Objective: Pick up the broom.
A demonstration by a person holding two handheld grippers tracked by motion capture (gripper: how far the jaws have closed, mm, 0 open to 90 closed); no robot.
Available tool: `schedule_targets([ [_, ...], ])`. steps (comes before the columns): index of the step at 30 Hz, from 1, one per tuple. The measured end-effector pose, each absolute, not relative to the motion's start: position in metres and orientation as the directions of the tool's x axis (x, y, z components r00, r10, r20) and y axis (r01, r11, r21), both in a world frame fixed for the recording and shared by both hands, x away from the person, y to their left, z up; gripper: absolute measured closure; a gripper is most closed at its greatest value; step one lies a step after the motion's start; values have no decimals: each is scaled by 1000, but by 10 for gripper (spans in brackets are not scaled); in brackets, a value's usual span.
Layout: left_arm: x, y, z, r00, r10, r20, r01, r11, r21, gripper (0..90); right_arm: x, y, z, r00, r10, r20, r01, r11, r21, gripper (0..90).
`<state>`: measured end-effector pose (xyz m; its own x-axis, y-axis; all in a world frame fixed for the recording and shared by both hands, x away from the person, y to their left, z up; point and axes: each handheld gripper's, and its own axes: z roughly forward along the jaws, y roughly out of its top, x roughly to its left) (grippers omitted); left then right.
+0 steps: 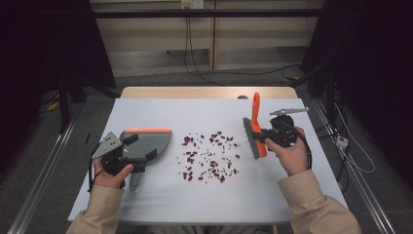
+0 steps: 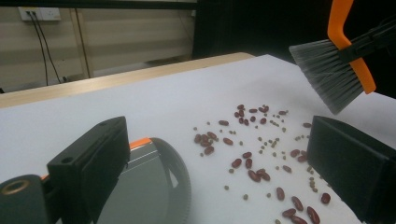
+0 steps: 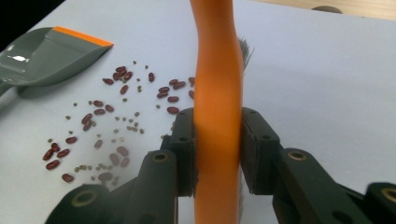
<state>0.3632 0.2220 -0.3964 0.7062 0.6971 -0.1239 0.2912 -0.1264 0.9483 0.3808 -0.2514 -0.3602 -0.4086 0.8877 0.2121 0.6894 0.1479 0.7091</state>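
On the table (image 1: pixel 146 204), beans (image 1: pixel 210 157) lie scattered between dustpan (image 1: pixel 146 141) and brush (image 1: pixel 255 131). The right tool (image 1: pixel 263 135) is clamped on the brush handle; the left tool's (image 1: pixel 127 151) jaws appear apart around the dustpan, grip uncertain. Bristles should be lowered behind the beans and drawn toward the dustpan's orange lip, held flat.

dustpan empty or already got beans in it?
Empty. The grey plastic dustpan with orange lip shows a bare inside, and the red beans and small green ones lie scattered on the white table.
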Motion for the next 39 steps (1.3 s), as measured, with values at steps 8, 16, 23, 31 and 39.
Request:
schedule_targets([
  [8, 364, 224, -399, 701, 701, -129, 294, -120, 948, 60, 393, -246, -388, -382, 914, 136, 681, 179, 710, 699],
  [16, 365, 227, -401, 702, 701, -125, 297, -129, 946, 60, 407, -237, -401, -358, 932, 61, 642, 198, 741, 706],
  [23, 365, 230, -406, 706, 697, -128, 304, -134, 943, 45, 411, -231, -405, -341, 939, 40, 608, 188, 771, 705],
  [31, 364, 233, -414, 714, 685, -145, 317, -132, 939, 42, 415, -225, -417, -354, 935, 22, 609, 212, 765, 699],
  [39, 363, 233, -420, 723, 673, -154, 327, -138, 935, 42, 412, -223, -418, -357, 934, 9, 600, 223, 768, 640],
])
